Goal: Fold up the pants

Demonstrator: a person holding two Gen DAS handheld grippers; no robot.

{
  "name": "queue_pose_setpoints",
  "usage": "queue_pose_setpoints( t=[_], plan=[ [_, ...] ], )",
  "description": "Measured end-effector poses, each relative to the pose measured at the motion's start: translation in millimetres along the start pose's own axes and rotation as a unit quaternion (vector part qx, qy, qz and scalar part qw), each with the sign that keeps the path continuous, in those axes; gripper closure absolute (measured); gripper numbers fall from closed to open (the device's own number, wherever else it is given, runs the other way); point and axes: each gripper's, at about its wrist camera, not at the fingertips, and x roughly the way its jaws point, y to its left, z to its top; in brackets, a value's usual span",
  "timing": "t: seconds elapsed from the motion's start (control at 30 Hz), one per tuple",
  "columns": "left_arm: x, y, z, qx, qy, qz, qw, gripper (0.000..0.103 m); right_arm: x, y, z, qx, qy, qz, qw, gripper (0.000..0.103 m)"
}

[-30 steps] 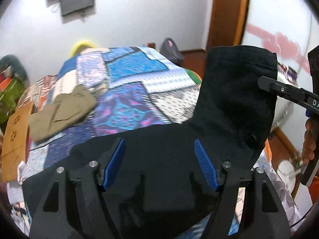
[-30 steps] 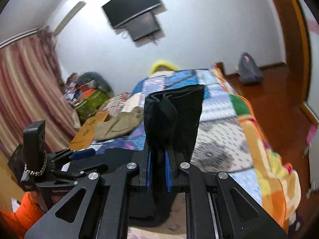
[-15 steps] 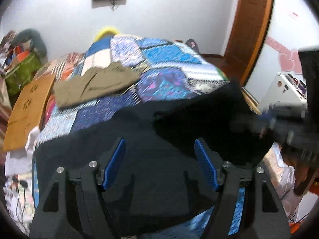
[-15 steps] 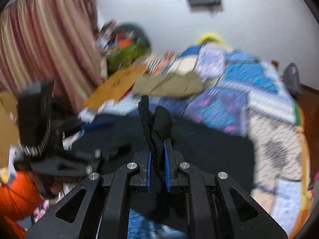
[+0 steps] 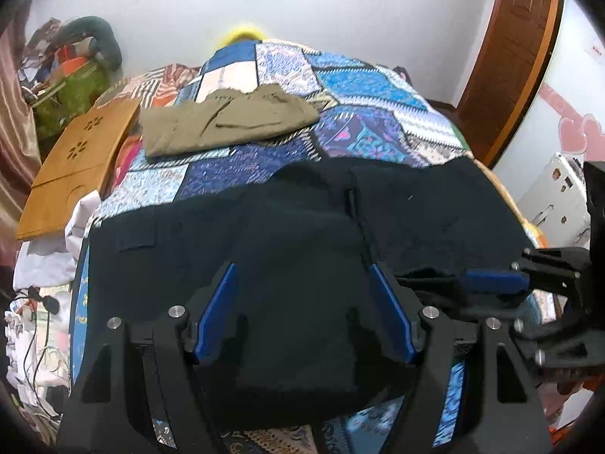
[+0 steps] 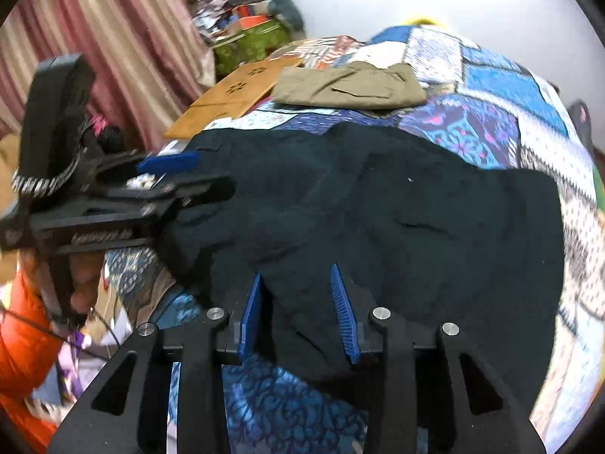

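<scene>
The black pants lie folded over across the near end of the patchwork bed. My left gripper stands wide open low over the near edge of the pants, dark cloth filling the space between its blue pads. In the right wrist view the left gripper reaches in from the left at the cloth's left edge. My right gripper has its jaws opening, with a slack ridge of the black pants between the pads, no longer pinched. The right gripper also shows at the pants' right edge.
Folded olive pants rest farther up the bed. A wooden board leans off the bed's left side beside a green bag. A brown door and a white appliance are at right. An orange sleeve is near the left gripper.
The right gripper carried the raised half of the black pants down onto the bed, where it now lies flat, and its jaws parted. The left gripper shifted and stayed wide open.
</scene>
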Motion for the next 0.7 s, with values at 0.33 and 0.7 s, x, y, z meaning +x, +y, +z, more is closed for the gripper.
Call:
queue_pose_setpoints(
  t=[0.33, 0.7],
  plan=[
    [20.1, -52.0, 10.4, 0.044, 0.019, -0.034, 0.9983, 0.032, -38.0, -50.6, -6.8, 0.049, -0.039, -0.055, 0.997, 0.067],
    [39.8, -35.7, -24.4, 0.01, 0.059, -0.034, 0.9976, 0.025, -20.6, -63.5, -31.3, 0.016, -0.013, -0.077, 0.997, 0.067]
  ],
)
